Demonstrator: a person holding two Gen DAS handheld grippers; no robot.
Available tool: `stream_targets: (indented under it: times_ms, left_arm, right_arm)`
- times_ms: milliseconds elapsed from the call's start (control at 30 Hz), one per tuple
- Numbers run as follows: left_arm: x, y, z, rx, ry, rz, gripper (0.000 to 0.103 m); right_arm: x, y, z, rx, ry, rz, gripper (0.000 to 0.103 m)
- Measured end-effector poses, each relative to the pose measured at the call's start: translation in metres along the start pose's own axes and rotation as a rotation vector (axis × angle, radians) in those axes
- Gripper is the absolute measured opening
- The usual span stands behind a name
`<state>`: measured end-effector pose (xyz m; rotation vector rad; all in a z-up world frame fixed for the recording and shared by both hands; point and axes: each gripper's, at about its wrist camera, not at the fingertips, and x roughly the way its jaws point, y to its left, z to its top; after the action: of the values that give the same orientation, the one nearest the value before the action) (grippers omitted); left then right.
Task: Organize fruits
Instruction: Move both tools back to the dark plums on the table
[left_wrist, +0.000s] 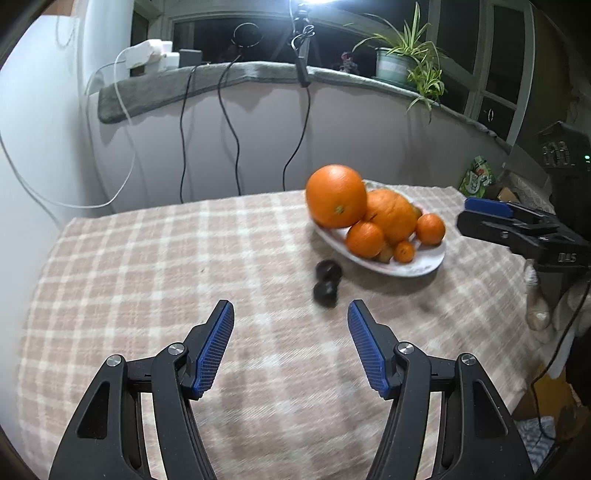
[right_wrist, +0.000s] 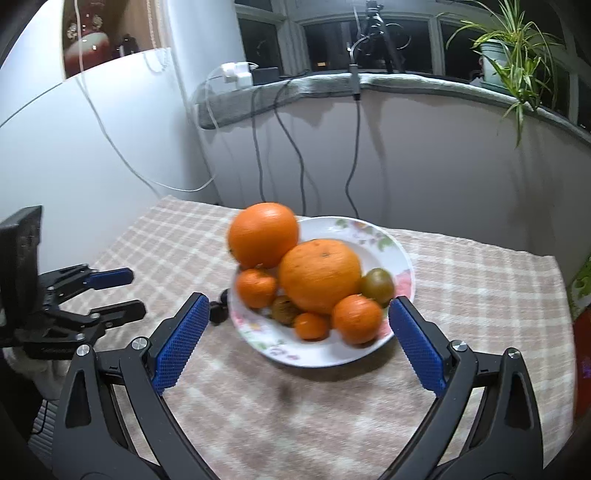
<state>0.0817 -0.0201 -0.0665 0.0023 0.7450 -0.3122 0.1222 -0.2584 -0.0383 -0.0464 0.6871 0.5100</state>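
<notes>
Both grippers are empty: left gripper (left_wrist: 291, 310) half-open, right gripper (right_wrist: 297, 306) spread wide before the fruit plate (right_wrist: 384, 236); two dark blurry fruits (left_wrist: 327, 282), maybe plums, lie beside it.

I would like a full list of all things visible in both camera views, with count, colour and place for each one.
plate: 1, white with flower print, on the tablecloth
large oranges: 2, orange, piled on the plate
small oranges: 3, orange, at the plate's near side
greenish fruits: 2, green-brown, on the plate among the oranges
dark fruits: 2, near black, on the cloth beside the plate
tablecloth: 1, beige and white check, covering the table
potted plant: 1, green, on the window ledge
cables: several, black and white, hanging from the ledge
left gripper: 1, black with blue pads, open over the cloth, holding nothing
right gripper: 1, black with blue pads, open wide before the plate, holding nothing
</notes>
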Motion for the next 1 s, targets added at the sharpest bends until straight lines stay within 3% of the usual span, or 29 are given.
stream_targets:
  times_ms: [100,567,1000]
  left_arm:
    - [0.001,0.009,-0.004,-0.017,0.008,-0.016,0.061]
    - [0.014,0.009,-0.004,-0.005,0.040,-0.115,0.041]
    - [0.039,0.002,0.017,0.037,0.083,-0.188,0.037]
  right_arm:
    - [-0.001,0.014,-0.006,-0.020,0.008,0.033,0.095]
    - [0.034,0.051,-0.036,-0.025,0.143,0.162,0.050]
    - [0.057,0.059,-0.037,0.005,0.163,0.182,0.042]
